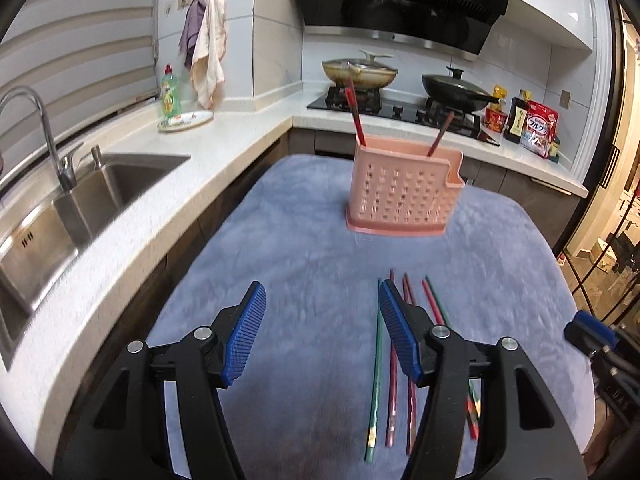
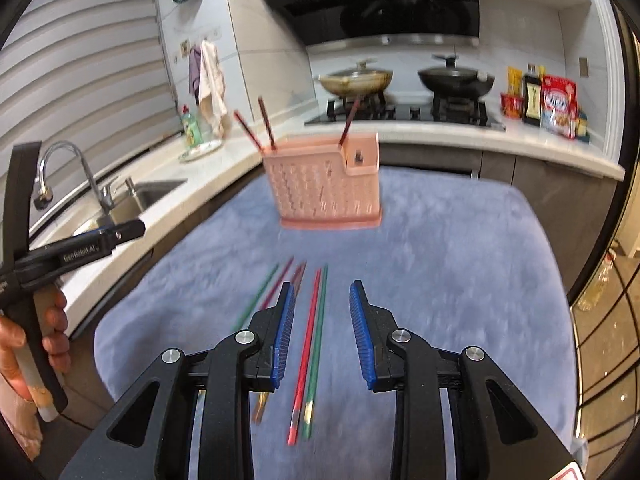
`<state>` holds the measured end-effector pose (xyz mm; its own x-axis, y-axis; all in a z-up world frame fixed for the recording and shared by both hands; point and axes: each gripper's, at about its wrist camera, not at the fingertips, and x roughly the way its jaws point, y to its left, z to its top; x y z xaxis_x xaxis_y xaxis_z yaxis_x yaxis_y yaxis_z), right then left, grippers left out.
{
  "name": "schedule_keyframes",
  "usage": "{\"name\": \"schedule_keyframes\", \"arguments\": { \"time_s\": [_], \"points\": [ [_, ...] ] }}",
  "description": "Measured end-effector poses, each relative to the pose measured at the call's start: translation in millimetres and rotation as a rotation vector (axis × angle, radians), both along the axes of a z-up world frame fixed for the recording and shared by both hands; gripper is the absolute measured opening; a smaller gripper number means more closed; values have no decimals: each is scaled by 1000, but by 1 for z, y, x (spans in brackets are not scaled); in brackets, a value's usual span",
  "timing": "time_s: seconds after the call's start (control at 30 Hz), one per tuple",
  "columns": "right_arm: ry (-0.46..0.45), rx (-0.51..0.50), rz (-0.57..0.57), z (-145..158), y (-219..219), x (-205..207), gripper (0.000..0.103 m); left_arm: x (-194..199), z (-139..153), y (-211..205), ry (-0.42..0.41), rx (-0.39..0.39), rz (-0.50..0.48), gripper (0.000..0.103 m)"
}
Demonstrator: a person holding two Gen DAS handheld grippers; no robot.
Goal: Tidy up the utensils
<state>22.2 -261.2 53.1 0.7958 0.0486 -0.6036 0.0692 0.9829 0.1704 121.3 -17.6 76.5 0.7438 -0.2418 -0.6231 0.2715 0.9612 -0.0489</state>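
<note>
A pink perforated utensil holder [image 1: 405, 198] stands upright on a blue fleece cloth [image 1: 300, 272]; it also shows in the right wrist view [image 2: 330, 186]. Dark red chopsticks [image 1: 355, 114] stick up out of it. Several loose red, green and maroon chopsticks [image 1: 394, 364] lie flat on the cloth in front of it; in the right wrist view they [image 2: 310, 344] lie under my fingers. My left gripper [image 1: 322, 300] is open and empty, its right finger above the loose chopsticks. My right gripper [image 2: 322, 300] is open and empty above a red and green pair.
A steel sink [image 1: 92, 196] with a tap [image 1: 36, 128] lies to the left in a white counter [image 1: 224, 136]. A stove with two pans [image 1: 408, 88] stands behind the holder. Bottles and food packets [image 1: 528, 122] stand at the back right.
</note>
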Motion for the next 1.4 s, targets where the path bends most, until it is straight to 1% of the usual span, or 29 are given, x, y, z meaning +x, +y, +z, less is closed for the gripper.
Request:
{"name": "schedule_keyframes", "arguments": {
  "time_s": [0.13, 0.23, 0.43, 0.7, 0.8, 0.87, 1.23, 1.33, 1.4],
  "points": [
    [57, 4, -13, -33, 10, -11, 28, -15, -21, 6, 26, 3, 8, 56],
    [87, 12, -25, -48, 12, -15, 28, -24, -33, 9, 43, 6, 2, 56],
    [120, -6, -25, -69, 23, -18, 28, -39, -52, 10, 66, 8, -13, 57],
    [154, -18, -17, -88, 33, -15, 25, -51, -76, 7, 104, 33, -37, 57],
    [164, -12, -21, -93, 32, -13, 23, -54, -83, 5, 118, 40, -44, 59],
    [176, -9, -21, -97, 32, -11, 19, -56, -88, 4, 124, 43, -48, 60],
    [215, -2, -14, -114, 33, -6, 12, -62, -102, -3, 156, 53, -72, 60],
    [213, 0, -16, -116, 32, -6, 11, -62, -105, -5, 166, 54, -79, 60],
    [213, 2, -20, -116, 30, -6, 7, -62, -107, -6, 172, 55, -82, 60]
  ]
}}
